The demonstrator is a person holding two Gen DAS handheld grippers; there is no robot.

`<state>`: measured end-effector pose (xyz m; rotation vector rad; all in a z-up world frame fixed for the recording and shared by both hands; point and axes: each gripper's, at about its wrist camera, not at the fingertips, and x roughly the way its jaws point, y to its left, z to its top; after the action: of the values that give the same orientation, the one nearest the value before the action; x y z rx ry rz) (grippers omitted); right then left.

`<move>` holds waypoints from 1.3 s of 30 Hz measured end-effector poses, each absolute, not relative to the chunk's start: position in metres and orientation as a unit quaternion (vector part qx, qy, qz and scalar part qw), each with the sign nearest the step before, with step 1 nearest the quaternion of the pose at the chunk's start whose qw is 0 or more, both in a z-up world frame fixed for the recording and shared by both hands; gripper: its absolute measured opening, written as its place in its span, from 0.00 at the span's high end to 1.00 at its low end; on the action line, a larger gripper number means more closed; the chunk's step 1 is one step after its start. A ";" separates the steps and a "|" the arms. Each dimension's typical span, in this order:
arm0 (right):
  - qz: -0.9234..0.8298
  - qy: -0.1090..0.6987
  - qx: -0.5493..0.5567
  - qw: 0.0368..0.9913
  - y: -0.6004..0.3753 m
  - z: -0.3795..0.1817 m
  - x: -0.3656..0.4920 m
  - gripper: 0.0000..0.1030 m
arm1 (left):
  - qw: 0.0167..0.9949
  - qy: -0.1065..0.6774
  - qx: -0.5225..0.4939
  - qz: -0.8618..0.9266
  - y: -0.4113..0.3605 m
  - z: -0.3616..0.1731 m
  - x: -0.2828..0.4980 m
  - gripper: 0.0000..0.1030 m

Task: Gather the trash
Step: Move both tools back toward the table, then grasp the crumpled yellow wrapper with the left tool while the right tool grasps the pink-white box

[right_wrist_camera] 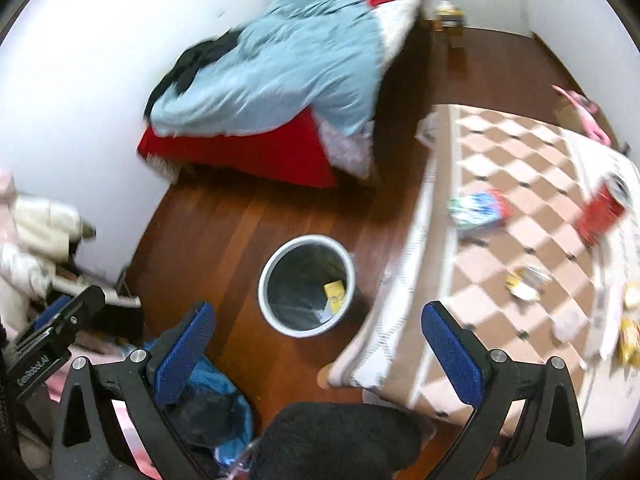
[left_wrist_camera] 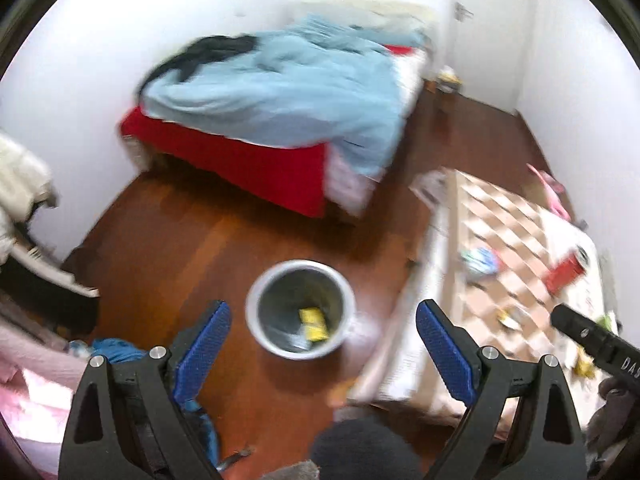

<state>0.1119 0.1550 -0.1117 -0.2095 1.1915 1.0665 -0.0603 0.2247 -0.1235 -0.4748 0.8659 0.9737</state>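
A round grey trash bin (left_wrist_camera: 256, 312) stands on the wooden floor, with a yellow wrapper (left_wrist_camera: 314, 323) inside; it also shows in the right wrist view (right_wrist_camera: 266, 280). My left gripper (left_wrist_camera: 323, 320) is open and empty, held above the bin. My right gripper (right_wrist_camera: 318, 324) is open and empty, above the bin's near side. On the checkered table (right_wrist_camera: 520, 184) to the right lie a blue-green wrapper (right_wrist_camera: 476, 210), a red packet (right_wrist_camera: 602, 210) and a yellow-white wrapper (right_wrist_camera: 526, 280). More yellow wrappers (right_wrist_camera: 628, 336) lie at the table's right edge.
A bed with a light blue blanket (left_wrist_camera: 288, 84) and red sheet stands at the back. A blue bag (right_wrist_camera: 216, 404) and clothes (right_wrist_camera: 32, 236) lie on the left. The right gripper's body (left_wrist_camera: 592, 336) shows at right in the left wrist view.
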 end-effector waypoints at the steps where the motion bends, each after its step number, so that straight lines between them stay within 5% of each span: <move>1: 0.462 0.535 -0.082 0.703 0.138 -0.111 0.127 0.00 | 0.774 0.409 -0.220 0.430 0.217 -0.134 -0.039 0.08; 7: 0.339 0.563 -0.049 0.752 0.031 -0.143 0.225 0.01 | 0.776 0.487 -0.224 0.332 0.181 -0.208 0.081 0.09; 11: 0.261 0.595 -0.048 0.759 -0.022 -0.189 0.283 0.25 | 0.769 0.525 -0.226 0.285 0.160 -0.253 0.145 0.09; 19: 0.220 0.641 -0.046 0.734 -0.044 -0.266 0.341 0.27 | 0.758 0.574 -0.202 0.237 0.147 -0.316 0.224 0.10; 24: 0.222 0.651 -0.044 0.725 -0.033 -0.289 0.355 0.31 | 0.755 0.583 -0.190 0.232 0.149 -0.331 0.245 0.22; 27: 0.222 0.655 -0.050 0.720 -0.024 -0.296 0.358 0.39 | 0.754 0.587 -0.186 0.229 0.149 -0.334 0.249 0.54; 32: 0.222 0.660 -0.069 0.714 -0.012 -0.310 0.360 0.58 | 0.763 0.579 -0.174 0.229 0.144 -0.331 0.248 0.55; 39: 0.229 0.650 -0.077 0.721 -0.012 -0.304 0.355 0.64 | 0.785 0.549 -0.145 0.246 0.139 -0.300 0.232 0.56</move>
<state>0.3552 -0.0124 -0.3044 -0.1703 1.4353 0.5049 0.2324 0.1388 -0.3002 -0.3137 1.1847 0.5303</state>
